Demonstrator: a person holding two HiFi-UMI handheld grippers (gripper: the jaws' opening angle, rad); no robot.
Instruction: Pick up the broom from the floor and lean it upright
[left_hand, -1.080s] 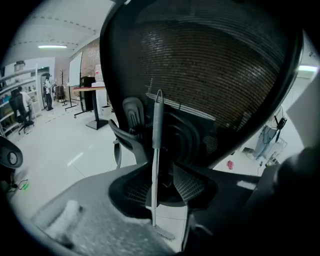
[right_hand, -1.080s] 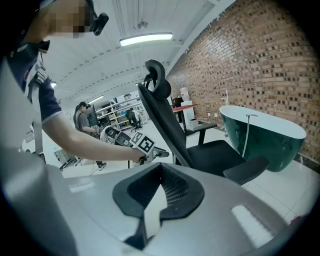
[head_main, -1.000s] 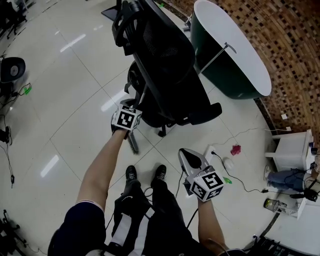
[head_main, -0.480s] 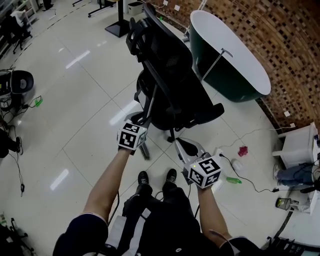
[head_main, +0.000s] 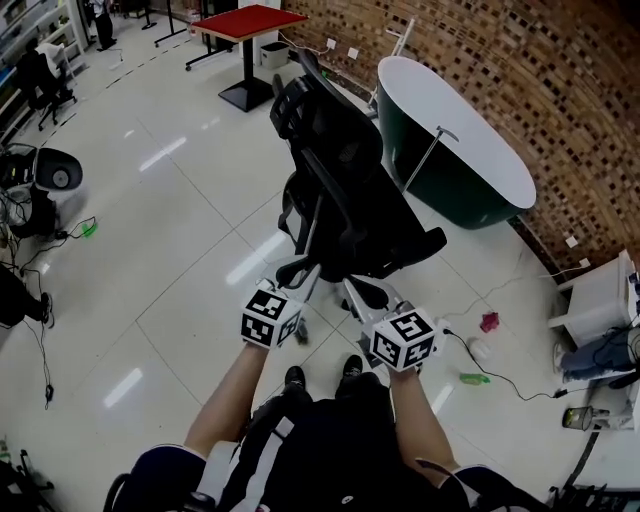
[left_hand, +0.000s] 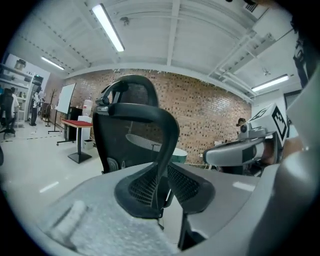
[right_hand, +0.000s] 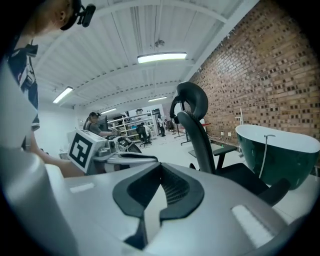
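Head view, nearest first: above the person's shoes (head_main: 293, 377), the left hand-held gripper (left_hand: 164, 187) and right hand-held gripper (right_hand: 159, 175) hang side by side. Each has its jaws narrowed to a slit with nothing caught between them. Just past the left one, a dark brush end (head_main: 300, 333) rests on the tiled surface (head_main: 180, 200). A thin pale handle, apparently the broom (head_main: 314, 222), rises from it against the black office chair (head_main: 340, 150). The lift and lean look done; only backing away seems left. Beyond stands a green bathtub (head_main: 455, 135).
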